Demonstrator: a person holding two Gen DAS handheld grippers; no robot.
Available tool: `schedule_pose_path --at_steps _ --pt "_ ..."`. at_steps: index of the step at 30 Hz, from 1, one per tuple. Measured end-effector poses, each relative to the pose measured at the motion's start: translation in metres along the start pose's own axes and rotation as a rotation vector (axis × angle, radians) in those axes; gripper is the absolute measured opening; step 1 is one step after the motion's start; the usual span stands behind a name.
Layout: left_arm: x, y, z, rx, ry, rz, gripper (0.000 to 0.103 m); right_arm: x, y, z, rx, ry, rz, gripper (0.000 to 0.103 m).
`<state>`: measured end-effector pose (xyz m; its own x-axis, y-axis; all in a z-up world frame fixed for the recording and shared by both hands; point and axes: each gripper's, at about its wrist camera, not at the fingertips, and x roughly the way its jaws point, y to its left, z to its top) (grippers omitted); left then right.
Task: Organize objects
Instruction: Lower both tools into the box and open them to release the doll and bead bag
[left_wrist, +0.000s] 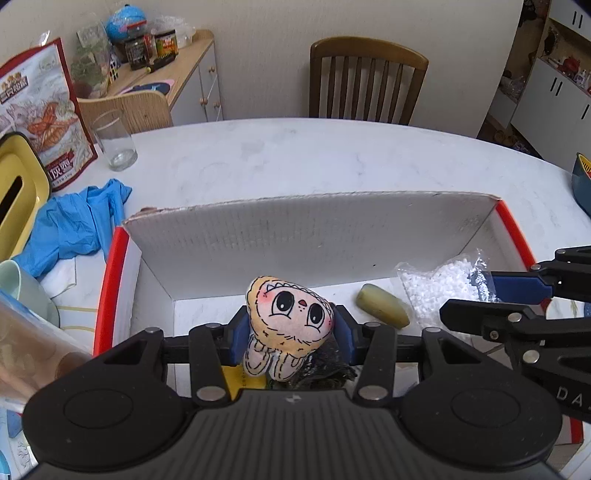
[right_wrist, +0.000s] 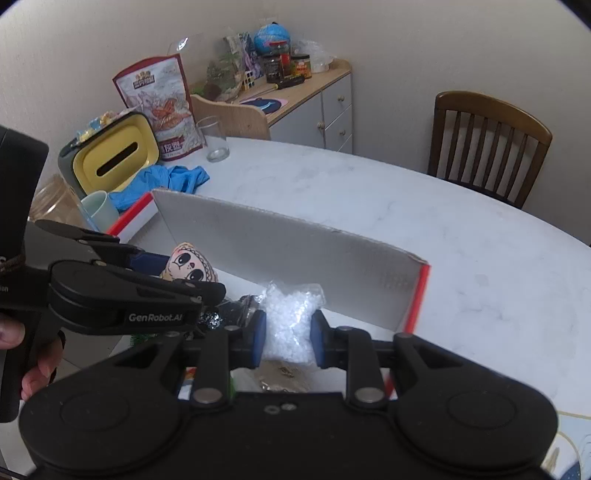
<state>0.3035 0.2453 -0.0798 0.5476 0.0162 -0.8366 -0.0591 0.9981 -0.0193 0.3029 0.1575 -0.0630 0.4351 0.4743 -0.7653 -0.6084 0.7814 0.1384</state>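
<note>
My left gripper (left_wrist: 291, 330) is shut on a small plush doll with big eyes (left_wrist: 288, 314) and holds it over the open white box with red rim (left_wrist: 295, 236). The doll also shows in the right wrist view (right_wrist: 190, 262). My right gripper (right_wrist: 287, 334) has its pads on either side of a clear bag of white beads (right_wrist: 290, 321) inside the box; the pads touch or nearly touch the bag. The bag also lies at the box's right in the left wrist view (left_wrist: 443, 284). A yellowish oblong piece (left_wrist: 384, 306) lies on the box floor.
Left of the box lie a blue cloth (left_wrist: 74, 225), a yellow tissue box (right_wrist: 114, 158), a green mug (right_wrist: 99, 206), a glass (right_wrist: 214, 140) and a snack bag (right_wrist: 162, 107). A wooden chair (right_wrist: 487, 144) stands behind the white table (right_wrist: 461, 258).
</note>
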Motion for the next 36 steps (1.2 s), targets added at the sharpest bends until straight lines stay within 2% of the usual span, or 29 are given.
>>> schedule_pose_path --at_steps 13,25,27,32,36 --pt "0.019 0.004 0.002 0.021 0.067 -0.026 0.047 0.027 0.011 0.002 -0.049 0.067 -0.01 0.024" --pt "0.02 0.003 0.001 0.026 0.085 -0.021 0.049 0.034 0.013 -0.004 -0.055 0.104 -0.038 0.028" --pt "0.019 0.001 0.0 0.033 0.085 -0.016 0.055 0.032 0.014 -0.004 -0.058 0.1 -0.045 0.03" --pt "0.013 -0.004 -0.002 0.048 0.067 -0.007 0.061 0.025 0.015 -0.006 -0.067 0.088 -0.045 0.032" --pt "0.004 -0.006 -0.003 0.04 0.046 -0.018 0.063 0.015 0.014 -0.007 -0.055 0.069 -0.035 0.036"
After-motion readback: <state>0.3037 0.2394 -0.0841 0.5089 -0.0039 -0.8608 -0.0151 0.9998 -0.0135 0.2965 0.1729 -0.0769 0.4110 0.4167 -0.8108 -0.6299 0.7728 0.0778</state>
